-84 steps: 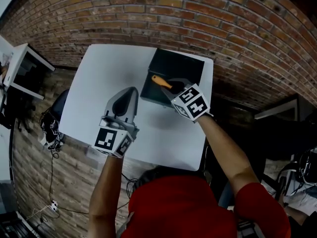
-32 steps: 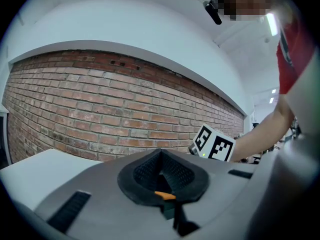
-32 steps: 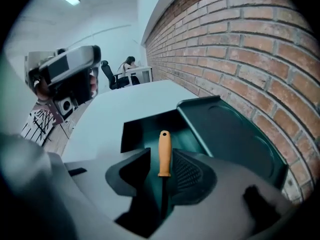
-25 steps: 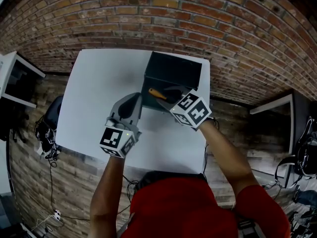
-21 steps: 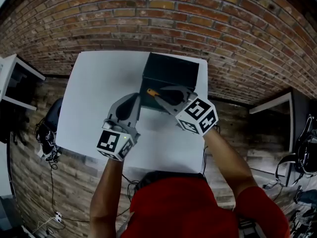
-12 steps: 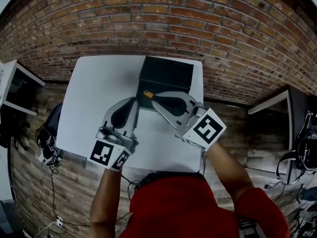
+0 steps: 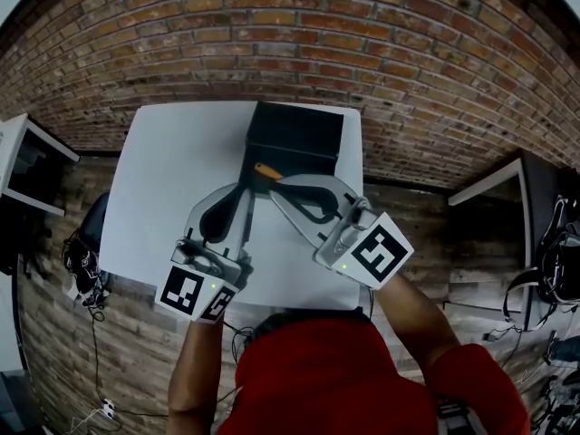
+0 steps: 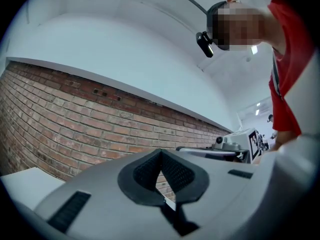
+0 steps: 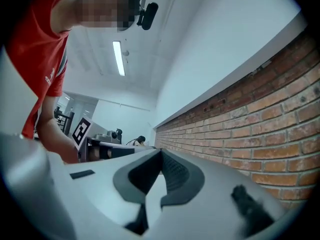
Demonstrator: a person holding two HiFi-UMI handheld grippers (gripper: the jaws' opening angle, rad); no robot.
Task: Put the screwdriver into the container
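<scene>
Jaws of the left gripper (image 7: 243,188) together, empty, tips beside the container (image 7: 294,139) near-left corner. Of the screwdriver (image 7: 265,170) only the orange handle shows, just ahead of the right gripper (image 7: 275,186) tips at the container's near wall; shaft lost in the black. Right jaws closing fully shut on nothing.

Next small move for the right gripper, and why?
Probably just draw the right gripper back, clear of the container. Its jaws are shut on nothing, and the screwdriver shows its orange handle at the container's near rim, seemingly inside; whether it lies fully in, I can't tell.
</scene>
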